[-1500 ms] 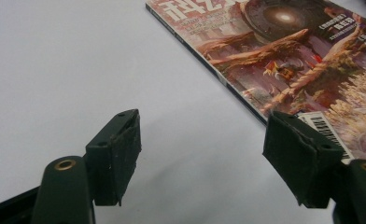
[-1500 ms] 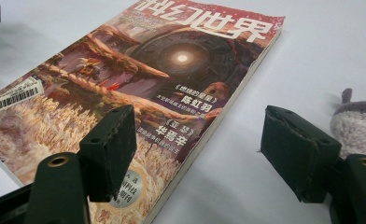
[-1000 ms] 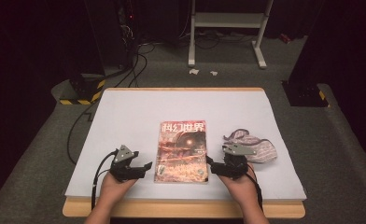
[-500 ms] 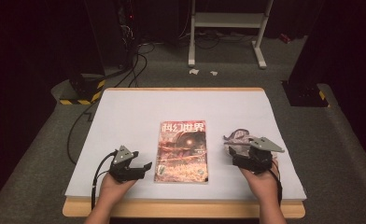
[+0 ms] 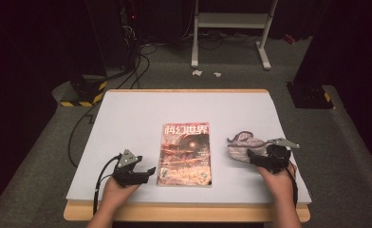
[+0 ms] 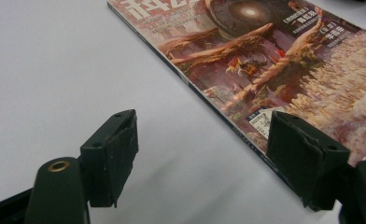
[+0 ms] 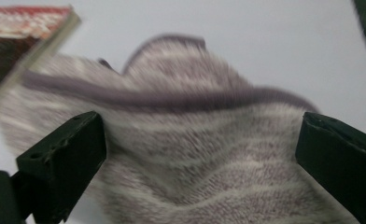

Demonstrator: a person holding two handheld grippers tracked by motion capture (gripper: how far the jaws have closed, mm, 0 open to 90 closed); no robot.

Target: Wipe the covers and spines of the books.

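Cloth (image 5: pixel 245 146) still ungrasped near the counter's (image 5: pixel 127 114) right edge.
Right hand-held gripper (image 5: pixel 255 158) had just been opening, jaws spread around the crumpled cloth, not pinching; left hand-held gripper (image 5: pixel 147 172) stood spread beside the magazine (image 5: pixel 185 154).

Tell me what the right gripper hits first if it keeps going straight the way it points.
Most likely the crumpled striped cloth. The right gripper, whose jaws have just been opening, stands wide open with the cloth directly ahead between them. How near the pads are is unclear, since that view is blurred. The magazine lies off to the side.
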